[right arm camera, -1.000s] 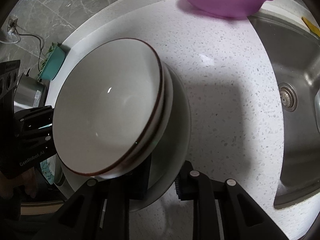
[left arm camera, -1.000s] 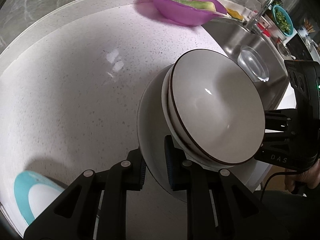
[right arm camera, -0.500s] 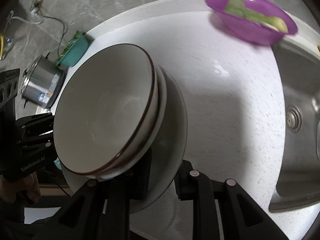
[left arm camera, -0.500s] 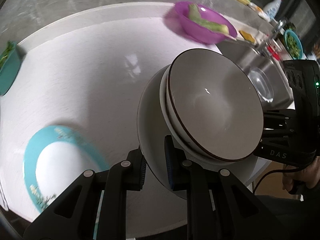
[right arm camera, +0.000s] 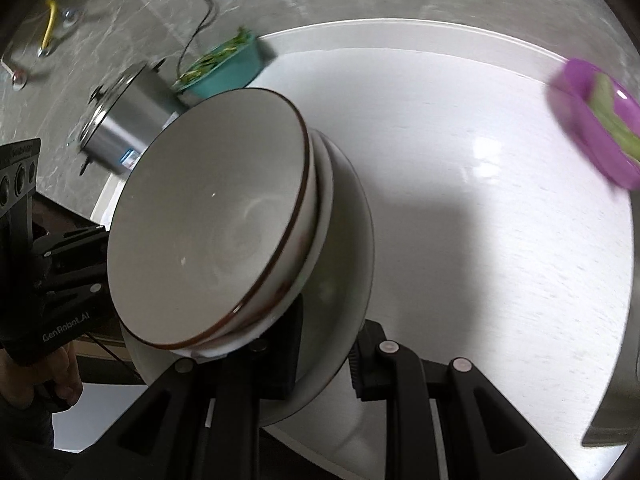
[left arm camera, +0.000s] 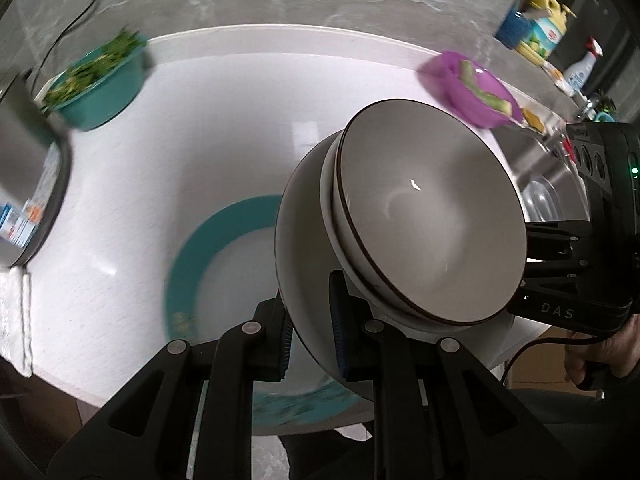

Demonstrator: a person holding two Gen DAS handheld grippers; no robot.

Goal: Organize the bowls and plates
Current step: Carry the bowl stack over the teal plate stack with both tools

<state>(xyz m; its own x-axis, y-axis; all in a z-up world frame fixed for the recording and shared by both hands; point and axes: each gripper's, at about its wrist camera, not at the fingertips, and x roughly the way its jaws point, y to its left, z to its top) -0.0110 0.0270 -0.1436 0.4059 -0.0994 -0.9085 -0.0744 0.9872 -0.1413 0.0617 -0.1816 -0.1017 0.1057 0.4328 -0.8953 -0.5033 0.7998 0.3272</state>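
Between the black fingers of the left gripper (left arm camera: 310,330) sits a round white plate (left arm camera: 298,280), pinched tight at its rim. Two smooth, shiny bowls (left arm camera: 432,232) are stacked on it. At the other rim, the right gripper (right arm camera: 326,354) pinches it too.

The left gripper (left arm camera: 310,338) at bottom centre clamps a white plate (left arm camera: 298,280) carrying stacked bowls (left arm camera: 432,216); a teal-rimmed plate (left arm camera: 224,272) lies beneath at centre-left.

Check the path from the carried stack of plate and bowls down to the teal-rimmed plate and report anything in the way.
Nothing visible blocks it. Both the left gripper and the right gripper clamp the white plate carrying two stacked bowls. The teal-rimmed plate lies bare on the counter below; its far part is hidden behind the stack.
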